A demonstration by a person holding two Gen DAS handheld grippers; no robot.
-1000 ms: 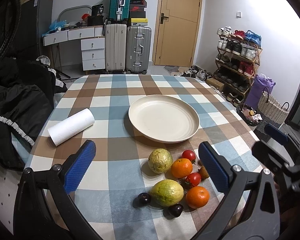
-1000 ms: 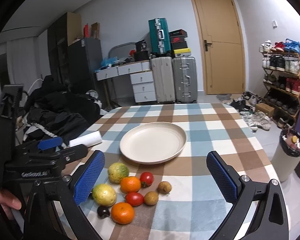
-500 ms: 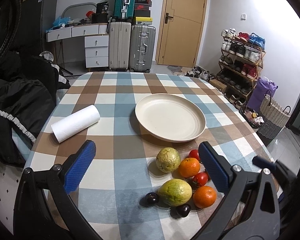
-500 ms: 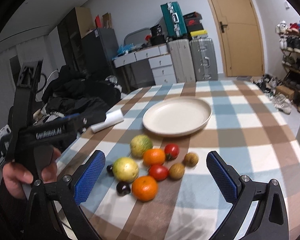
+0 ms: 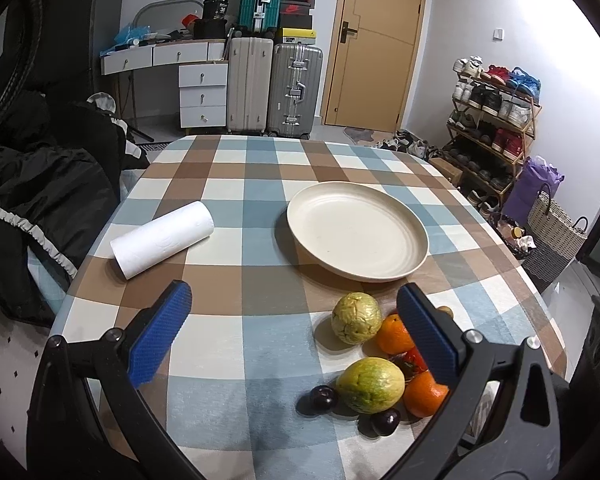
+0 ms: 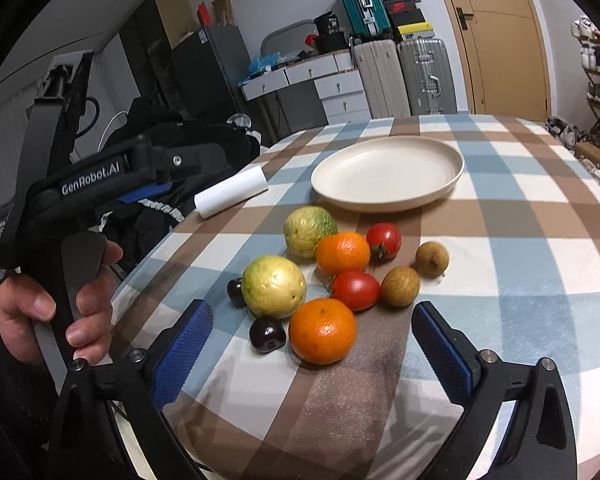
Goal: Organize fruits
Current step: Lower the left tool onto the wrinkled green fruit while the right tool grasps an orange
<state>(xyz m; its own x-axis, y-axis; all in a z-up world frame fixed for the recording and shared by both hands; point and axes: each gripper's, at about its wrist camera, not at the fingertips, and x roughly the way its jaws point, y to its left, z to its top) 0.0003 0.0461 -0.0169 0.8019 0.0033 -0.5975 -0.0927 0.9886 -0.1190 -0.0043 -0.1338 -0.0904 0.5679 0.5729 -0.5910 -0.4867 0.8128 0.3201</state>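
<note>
A cluster of fruit lies on the checked table near its front edge: two green-yellow guavas [image 6: 274,286] [image 6: 309,231], two oranges [image 6: 323,330] [image 6: 343,253], two tomatoes [image 6: 356,290] [image 6: 384,240], two dark plums [image 6: 267,335] and two small brown fruits [image 6: 400,285]. An empty cream plate [image 6: 386,174] stands behind them. My right gripper [image 6: 312,354] is open, just in front of the near orange. My left gripper [image 5: 296,338] is open and empty, left of the fruit; the guavas [image 5: 356,318] [image 5: 370,385] and the plate [image 5: 356,236] show there.
A white paper roll [image 5: 162,239] lies left of the plate. Dark jackets [image 5: 28,216] hang at the table's left edge. Suitcases [image 5: 274,90], drawers and a door stand behind; a shoe rack [image 5: 492,120] and a basket [image 5: 556,236] are on the right.
My right gripper has come down and forward, close to the fruit cluster. My left gripper has shifted left, so the fruit now sits at its right finger.
</note>
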